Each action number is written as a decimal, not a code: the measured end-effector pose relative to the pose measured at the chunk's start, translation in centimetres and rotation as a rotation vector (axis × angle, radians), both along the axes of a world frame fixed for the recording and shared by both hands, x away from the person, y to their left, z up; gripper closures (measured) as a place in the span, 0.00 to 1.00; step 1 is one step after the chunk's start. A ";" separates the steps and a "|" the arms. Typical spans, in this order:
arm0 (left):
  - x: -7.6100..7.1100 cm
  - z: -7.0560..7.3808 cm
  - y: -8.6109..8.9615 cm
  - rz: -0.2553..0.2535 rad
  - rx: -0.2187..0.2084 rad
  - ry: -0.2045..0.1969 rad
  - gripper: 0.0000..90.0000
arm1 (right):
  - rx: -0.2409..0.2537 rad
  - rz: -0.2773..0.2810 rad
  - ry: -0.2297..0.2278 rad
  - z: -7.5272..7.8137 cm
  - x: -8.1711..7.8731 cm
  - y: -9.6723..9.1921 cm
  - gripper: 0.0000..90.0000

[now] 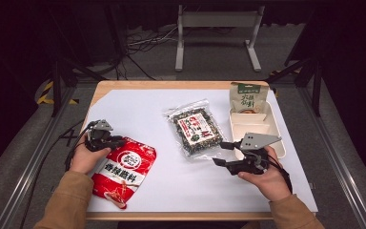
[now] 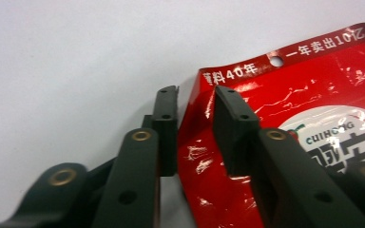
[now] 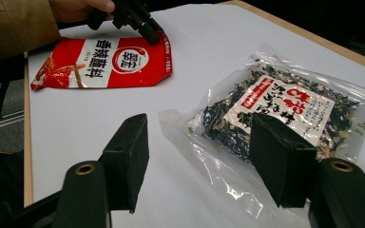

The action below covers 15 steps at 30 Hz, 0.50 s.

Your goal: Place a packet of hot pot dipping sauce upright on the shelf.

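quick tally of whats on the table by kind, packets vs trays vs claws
Snack packets: 3 – the red packet, the clear seaweed packet and the green packet.
Trays: 1 – the white tray, with the green packet leaning at its far end.
Claws: 2 – the left claw at the red packet's top edge, the right claw open beside the seaweed packet.
Total: 6

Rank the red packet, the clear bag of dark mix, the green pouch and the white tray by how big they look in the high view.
1. Red packet, largest.
2. Clear bag of dark mix and white tray: look about alike, and the right gripper covers part of the tray, so unranked.
3. Green pouch, smallest, though it lies farthest from the camera.
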<state>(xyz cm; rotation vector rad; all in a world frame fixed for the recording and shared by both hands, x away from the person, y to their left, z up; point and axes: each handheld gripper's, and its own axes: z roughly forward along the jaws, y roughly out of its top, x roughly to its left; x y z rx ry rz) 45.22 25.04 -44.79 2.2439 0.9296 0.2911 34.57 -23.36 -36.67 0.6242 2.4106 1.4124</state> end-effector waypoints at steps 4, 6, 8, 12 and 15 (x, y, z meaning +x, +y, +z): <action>-0.1 0.0 -0.1 0.002 0.008 -0.015 0.88 | -0.003 0.000 -0.003 0.0 0.0 0.0 0.44; -0.2 0.0 -0.2 0.002 0.008 -0.014 0.93 | -0.004 -0.001 -0.007 0.0 0.0 0.1 0.44; -0.3 0.0 -0.3 -0.001 0.023 -0.017 0.99 | -0.004 0.000 -0.009 0.0 0.0 0.1 0.44; -0.4 0.2 -0.4 -0.011 0.015 0.004 1.00 | -0.014 0.002 -0.023 0.1 -0.1 0.0 0.45; -0.6 0.5 -0.3 -0.004 0.010 0.005 1.00 | -0.020 -0.011 -0.033 0.1 -0.1 -0.2 0.47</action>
